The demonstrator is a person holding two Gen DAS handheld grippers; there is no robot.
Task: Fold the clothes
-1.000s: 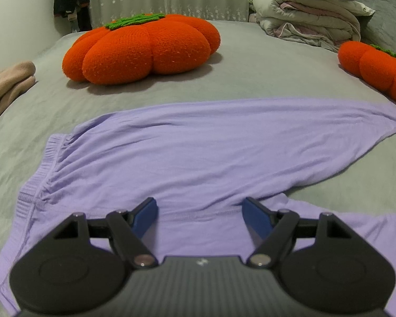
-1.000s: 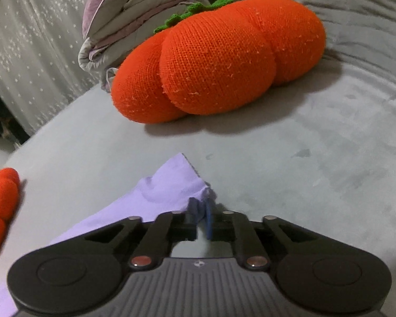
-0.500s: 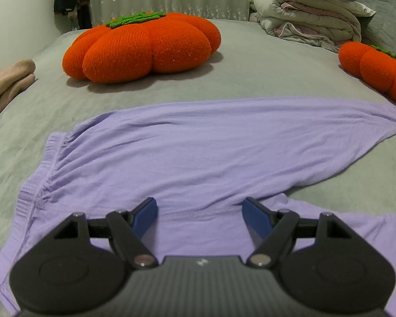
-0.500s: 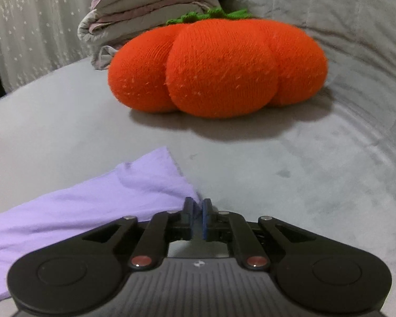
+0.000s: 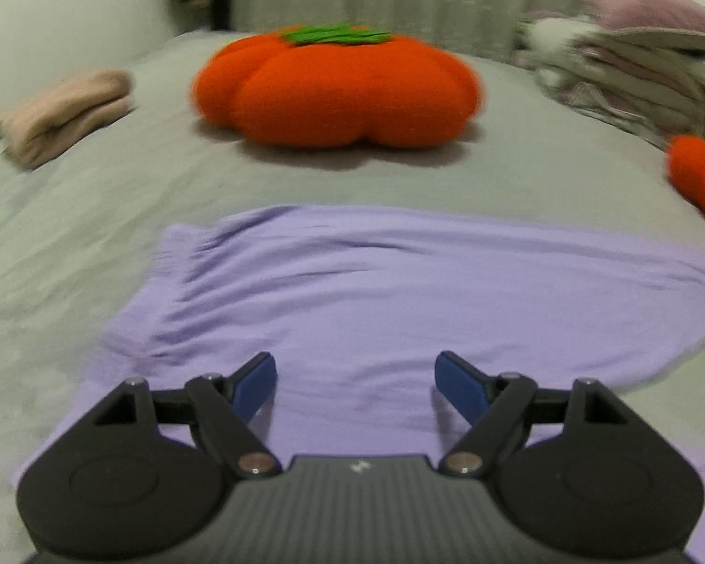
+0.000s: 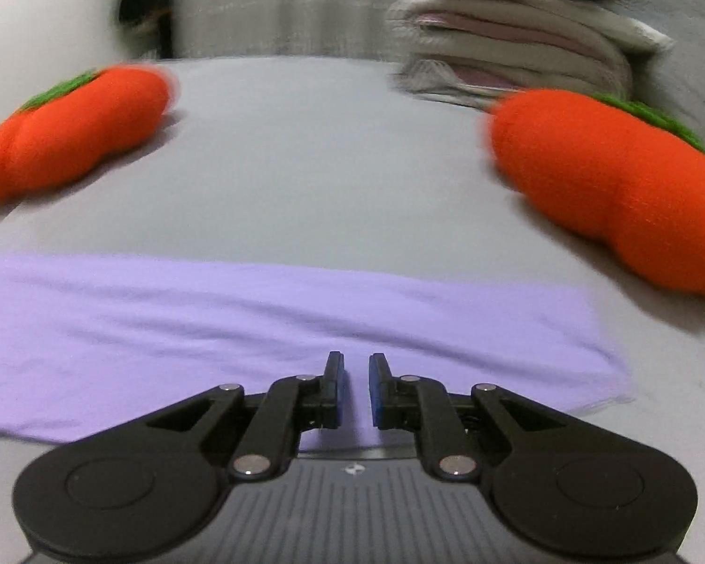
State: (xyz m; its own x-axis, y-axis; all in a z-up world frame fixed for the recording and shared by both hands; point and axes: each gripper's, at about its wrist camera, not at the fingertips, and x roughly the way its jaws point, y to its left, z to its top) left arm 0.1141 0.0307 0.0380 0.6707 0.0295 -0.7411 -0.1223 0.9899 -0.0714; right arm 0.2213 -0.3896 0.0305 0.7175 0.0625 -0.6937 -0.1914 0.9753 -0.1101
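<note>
Light purple trousers (image 5: 399, 301) lie spread flat on the grey bed, waistband to the left. My left gripper (image 5: 358, 383) hovers over their near part, open wide, with nothing between its blue pads. In the right wrist view the purple cloth (image 6: 258, 324) runs as a flat band across the bed, its end at the right. My right gripper (image 6: 356, 385) sits low over that band's near edge. Its jaws stand a small gap apart, and I see only cloth lying below them. Both views are motion-blurred.
A large orange pumpkin cushion (image 5: 338, 89) lies beyond the trousers, and a second one (image 6: 625, 188) lies at the right. Folded bedding (image 6: 517, 37) is stacked at the back right. A folded beige garment (image 5: 66, 113) lies at the far left. The grey bed (image 6: 329, 164) stretches between them.
My right gripper was shut on the trouser leg's end; its jaws have parted and it has swung left over the cloth. The left gripper stays open and has shifted.
</note>
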